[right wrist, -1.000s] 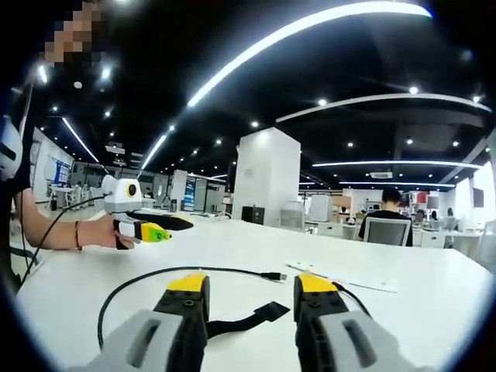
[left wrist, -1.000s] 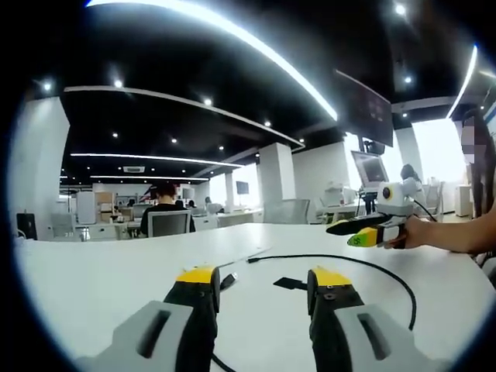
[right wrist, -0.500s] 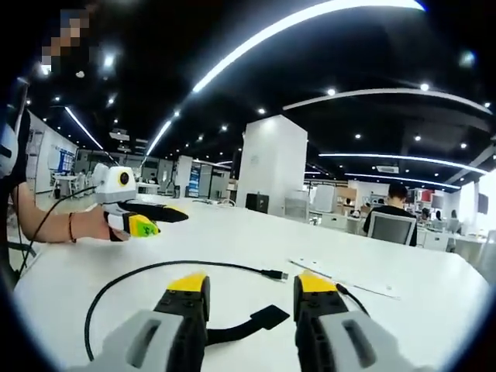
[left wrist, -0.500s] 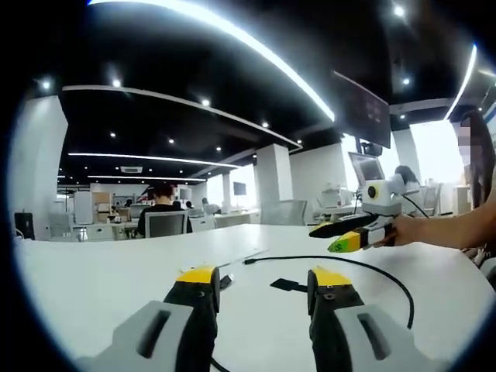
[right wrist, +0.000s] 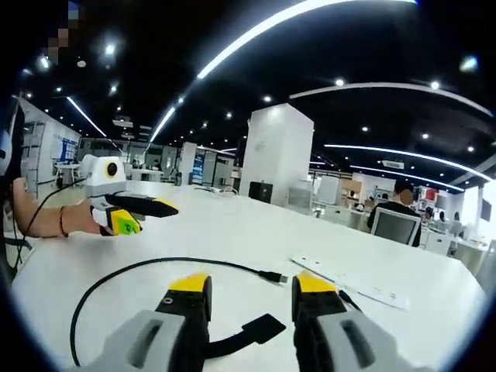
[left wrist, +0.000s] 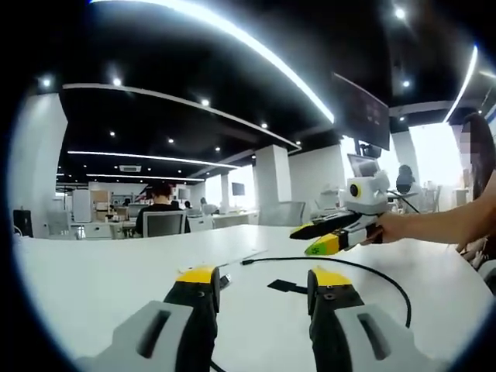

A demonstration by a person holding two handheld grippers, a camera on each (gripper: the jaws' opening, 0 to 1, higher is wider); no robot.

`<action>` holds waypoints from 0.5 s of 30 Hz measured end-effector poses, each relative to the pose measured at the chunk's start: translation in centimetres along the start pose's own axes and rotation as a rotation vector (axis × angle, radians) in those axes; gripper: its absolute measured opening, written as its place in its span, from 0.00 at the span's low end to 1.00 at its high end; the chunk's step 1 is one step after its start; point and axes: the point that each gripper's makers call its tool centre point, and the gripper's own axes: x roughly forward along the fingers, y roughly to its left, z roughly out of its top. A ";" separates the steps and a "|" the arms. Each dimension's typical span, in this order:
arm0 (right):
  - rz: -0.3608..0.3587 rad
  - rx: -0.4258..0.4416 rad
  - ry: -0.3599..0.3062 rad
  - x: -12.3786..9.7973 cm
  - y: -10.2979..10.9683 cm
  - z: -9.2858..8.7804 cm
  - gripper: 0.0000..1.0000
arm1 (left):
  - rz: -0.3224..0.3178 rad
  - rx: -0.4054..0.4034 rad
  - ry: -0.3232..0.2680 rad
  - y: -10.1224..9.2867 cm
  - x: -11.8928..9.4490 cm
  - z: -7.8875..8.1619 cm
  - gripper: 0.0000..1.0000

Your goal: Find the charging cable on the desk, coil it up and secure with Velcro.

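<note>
On the white desk (right wrist: 232,232) the black charging cable (right wrist: 116,275) curves broadly across, its Velcro tab (right wrist: 263,327) lying straight ahead of the right gripper (right wrist: 244,285), nearer than the left gripper (left wrist: 263,277), both spread wide, holding nothing.

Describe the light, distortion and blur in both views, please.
Left gripper view: ceiling strips glare white, window at right blown out, fisheye bends the lights, cable sharp on the desk. Right gripper view: same bright strips, curved desk edge, far office soft.
</note>
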 end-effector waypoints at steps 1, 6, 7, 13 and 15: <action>0.002 0.000 0.003 0.2 0.0 0.0 0.42 | 0.000 0.000 -0.001 0.0 0.0 0.0 0.46; 0.010 -0.006 0.023 1.6 -0.4 -0.1 0.42 | -0.009 -0.002 0.005 -0.2 0.2 -0.2 0.46; 0.012 -0.007 0.028 1.8 -0.5 -0.1 0.41 | -0.009 -0.001 0.006 -0.3 0.2 -0.2 0.46; 0.026 -0.009 0.046 3.0 -0.8 -0.2 0.38 | -0.010 -0.014 -0.009 -0.2 0.2 0.1 0.46; 0.030 -0.010 0.055 3.5 -1.0 -0.3 0.38 | -0.010 -0.017 -0.014 -0.2 0.2 0.1 0.46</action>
